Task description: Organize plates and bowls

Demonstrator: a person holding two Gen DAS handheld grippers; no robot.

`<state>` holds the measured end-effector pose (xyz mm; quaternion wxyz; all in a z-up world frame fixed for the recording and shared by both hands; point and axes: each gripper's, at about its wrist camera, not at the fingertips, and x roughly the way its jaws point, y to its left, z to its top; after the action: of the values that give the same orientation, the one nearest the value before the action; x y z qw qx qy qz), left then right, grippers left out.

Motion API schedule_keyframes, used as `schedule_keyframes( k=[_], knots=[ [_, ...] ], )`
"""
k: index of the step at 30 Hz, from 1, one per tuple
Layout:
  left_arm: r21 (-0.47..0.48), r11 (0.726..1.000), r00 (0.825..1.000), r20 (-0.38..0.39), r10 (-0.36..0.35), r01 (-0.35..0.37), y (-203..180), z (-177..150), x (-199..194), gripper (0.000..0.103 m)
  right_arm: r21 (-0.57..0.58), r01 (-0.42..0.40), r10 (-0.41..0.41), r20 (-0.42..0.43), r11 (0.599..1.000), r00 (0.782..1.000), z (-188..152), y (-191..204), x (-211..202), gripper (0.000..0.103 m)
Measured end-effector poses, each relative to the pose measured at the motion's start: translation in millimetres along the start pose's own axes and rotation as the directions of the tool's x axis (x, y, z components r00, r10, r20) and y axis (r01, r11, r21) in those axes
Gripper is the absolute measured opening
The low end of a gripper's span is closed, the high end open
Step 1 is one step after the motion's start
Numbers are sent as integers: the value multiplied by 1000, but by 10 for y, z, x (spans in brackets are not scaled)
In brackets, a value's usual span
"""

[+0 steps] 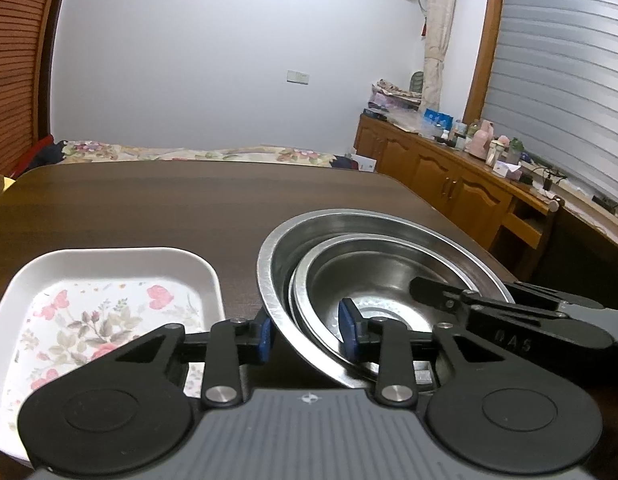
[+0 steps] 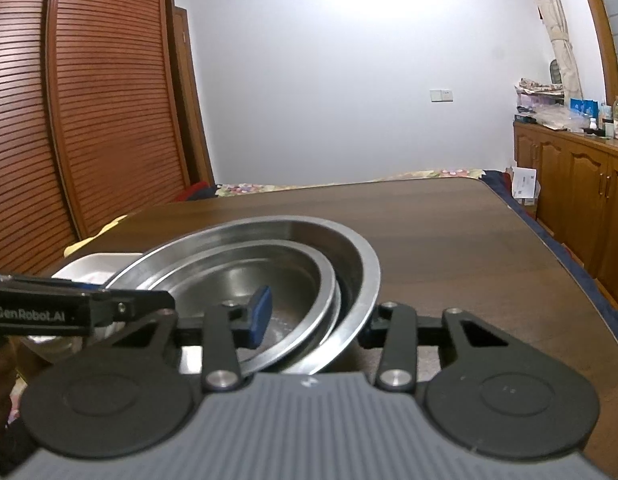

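A large steel bowl [image 1: 269,264] [image 2: 365,264] sits on the dark wooden table with a smaller steel bowl [image 1: 373,264] [image 2: 245,276] nested inside it. My left gripper [image 1: 307,334] straddles the near-left rims: one blue pad presses the big bowl's outer wall, the other the inner bowl's inside. My right gripper [image 2: 317,318] straddles the opposite rims, with a blue pad inside the inner bowl and the other finger hidden behind the big bowl's wall. Each gripper's black body shows in the other's view.
A white rectangular tray [image 1: 109,258] [image 2: 93,262] with a floral print lies on the table [image 1: 149,200] just left of the bowls. Beyond the table are a bed with a floral cover [image 1: 213,154], a louvred wardrobe [image 2: 89,120] on the left and wooden cabinets [image 1: 449,184] on the right.
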<state>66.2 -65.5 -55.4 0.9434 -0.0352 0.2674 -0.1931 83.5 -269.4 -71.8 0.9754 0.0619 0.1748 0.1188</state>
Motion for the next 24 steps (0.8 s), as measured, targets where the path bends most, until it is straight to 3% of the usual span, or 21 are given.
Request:
schedule_keyframes(
  k=[11, 24],
  knots=[
    [13, 1000, 1000, 21, -11, 11, 9, 121, -99, 34, 45, -10, 10, -5, 999, 1000, 117, 18, -27, 37],
    [39, 999, 996, 76, -41, 38, 60, 547, -390, 34, 63, -65, 61, 58, 996, 996, 510, 47, -213, 37]
  ],
)
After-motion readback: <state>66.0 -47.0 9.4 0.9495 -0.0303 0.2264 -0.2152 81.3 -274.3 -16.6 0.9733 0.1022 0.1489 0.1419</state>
